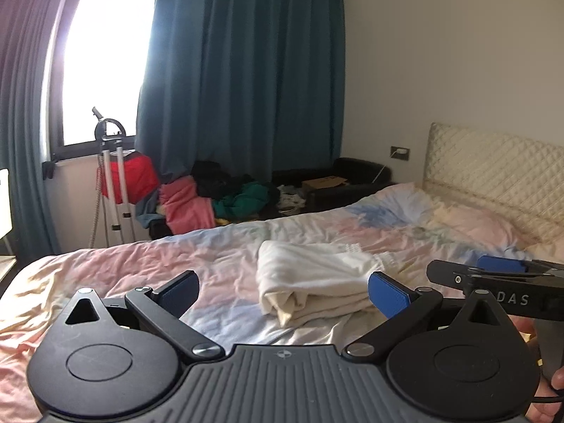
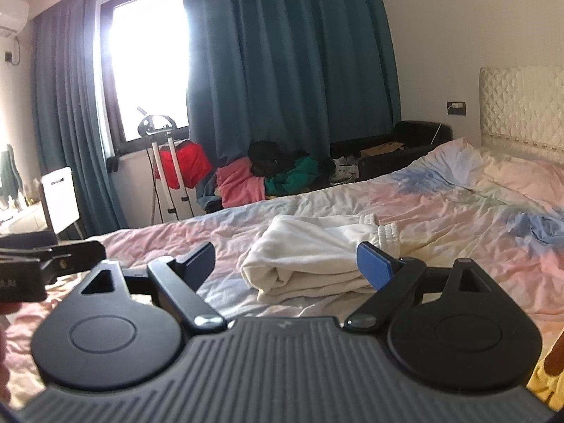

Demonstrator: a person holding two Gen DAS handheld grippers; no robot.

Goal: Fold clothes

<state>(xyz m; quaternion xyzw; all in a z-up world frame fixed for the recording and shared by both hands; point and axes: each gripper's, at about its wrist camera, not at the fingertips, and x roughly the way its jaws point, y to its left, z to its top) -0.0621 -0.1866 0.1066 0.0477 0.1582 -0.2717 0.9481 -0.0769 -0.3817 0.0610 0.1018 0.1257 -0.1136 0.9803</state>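
Both grippers hover above the bed [image 1: 105,268] with jaws spread wide and nothing between them. In the left wrist view the left gripper [image 1: 283,290] frames the garment [image 1: 313,282], a cream bundle folded into several layers, lying just ahead of the jaws and nearer the right finger than the left. The right wrist view shows the right gripper [image 2: 285,264] with the same bundle ahead of its jaws, its ribbed cuffs [image 2: 386,231] poking out at the far end beyond the right finger. The fold looks nearly finished, though the side away from the jaws is hidden, so a loose flap there cannot be ruled out. To finish well, bring each gripper down on an opposite end of the stack, pinch through all layers, not just the top one, and keep the edges lined up while tidying or lifting. A heap of unfolded clothes [image 1: 225,197] sits far ahead of the jaws, beyond the bed
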